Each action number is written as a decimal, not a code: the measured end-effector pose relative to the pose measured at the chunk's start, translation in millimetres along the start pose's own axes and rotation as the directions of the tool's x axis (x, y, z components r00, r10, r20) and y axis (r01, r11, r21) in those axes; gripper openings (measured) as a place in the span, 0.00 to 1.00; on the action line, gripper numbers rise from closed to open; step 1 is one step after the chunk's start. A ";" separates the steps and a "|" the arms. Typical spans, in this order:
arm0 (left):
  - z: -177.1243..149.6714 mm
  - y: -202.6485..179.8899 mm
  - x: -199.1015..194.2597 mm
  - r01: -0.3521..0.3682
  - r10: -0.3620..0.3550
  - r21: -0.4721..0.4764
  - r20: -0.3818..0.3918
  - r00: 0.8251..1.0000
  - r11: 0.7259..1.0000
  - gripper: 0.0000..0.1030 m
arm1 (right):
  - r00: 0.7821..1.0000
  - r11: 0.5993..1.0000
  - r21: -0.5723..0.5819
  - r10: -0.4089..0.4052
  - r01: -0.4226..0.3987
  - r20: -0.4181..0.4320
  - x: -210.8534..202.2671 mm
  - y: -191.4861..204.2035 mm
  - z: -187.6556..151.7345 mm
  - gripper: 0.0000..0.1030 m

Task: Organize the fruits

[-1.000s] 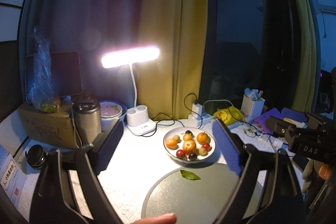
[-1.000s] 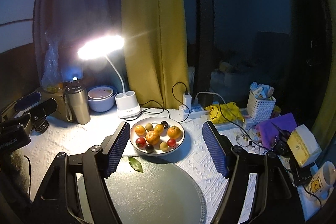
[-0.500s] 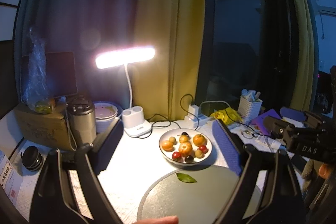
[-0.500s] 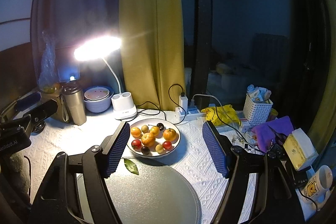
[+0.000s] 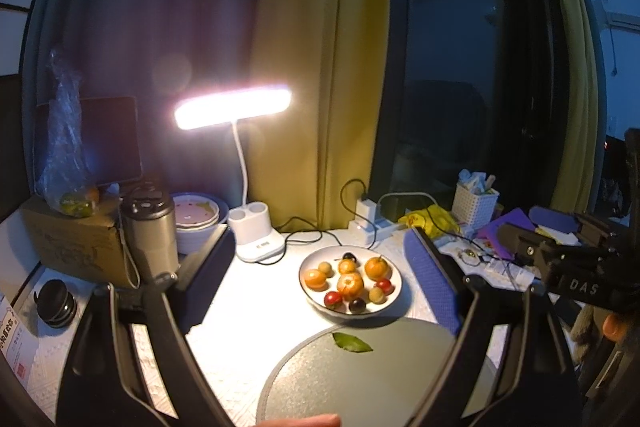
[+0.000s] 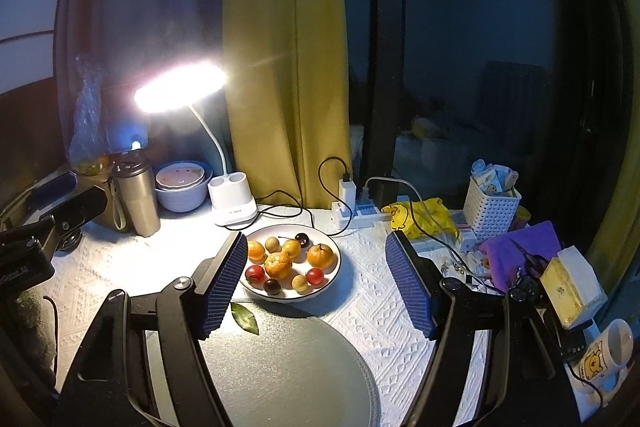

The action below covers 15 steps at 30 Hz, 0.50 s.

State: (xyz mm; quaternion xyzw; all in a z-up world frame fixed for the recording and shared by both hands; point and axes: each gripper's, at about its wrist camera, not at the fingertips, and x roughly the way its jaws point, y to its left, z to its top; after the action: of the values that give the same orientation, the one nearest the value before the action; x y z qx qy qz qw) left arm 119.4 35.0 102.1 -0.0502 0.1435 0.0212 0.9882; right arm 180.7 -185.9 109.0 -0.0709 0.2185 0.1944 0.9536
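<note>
On the desk [image 6: 360, 307], the plate [image 6: 334, 269] of fruits [image 6: 278, 264] was seen just beyond the grey mat [image 6: 288, 367]. The right tool [image 6: 316, 283], wide open and empty, was judged nearer, slightly rightward; the left tool [image 5: 320, 279] was likewise open.

We're looking at a home, a lived-in desk by a night window: yellow curtains [image 6: 284, 67] are hanging behind, a desk lamp [image 6: 180, 87] is glowing at the tabletop's back left corner beside a thermos [image 6: 136, 195] and stacked bowls [image 6: 182, 185], a power strip [image 6: 360, 211] is trailing cables, and a mug [image 6: 608, 355] is sitting at the right edge.
</note>
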 end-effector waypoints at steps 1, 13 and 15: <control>-0.1 -0.3 0.7 0.000 0.000 0.000 0.000 1.000 1.000 0.85 | 1.000 1.000 0.001 0.001 -0.001 -0.001 1.3 -1.3 0.1 0.72; -0.9 -3.0 4.1 0.002 -0.002 0.004 -0.002 1.000 1.000 0.85 | 1.000 1.000 0.008 0.004 -0.004 0.002 6.7 -6.7 -0.2 0.72; -1.0 -3.3 5.2 0.004 -0.004 0.004 -0.004 1.000 1.000 0.85 | 1.000 1.000 0.010 0.005 -0.005 0.001 8.5 -7.9 -0.3 0.72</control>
State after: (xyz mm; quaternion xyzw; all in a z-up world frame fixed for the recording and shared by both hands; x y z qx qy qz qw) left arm 124.2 31.7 99.9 -0.0483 0.1453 0.0190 0.9880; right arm 190.8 -190.3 105.4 -0.0657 0.2192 0.1958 0.9536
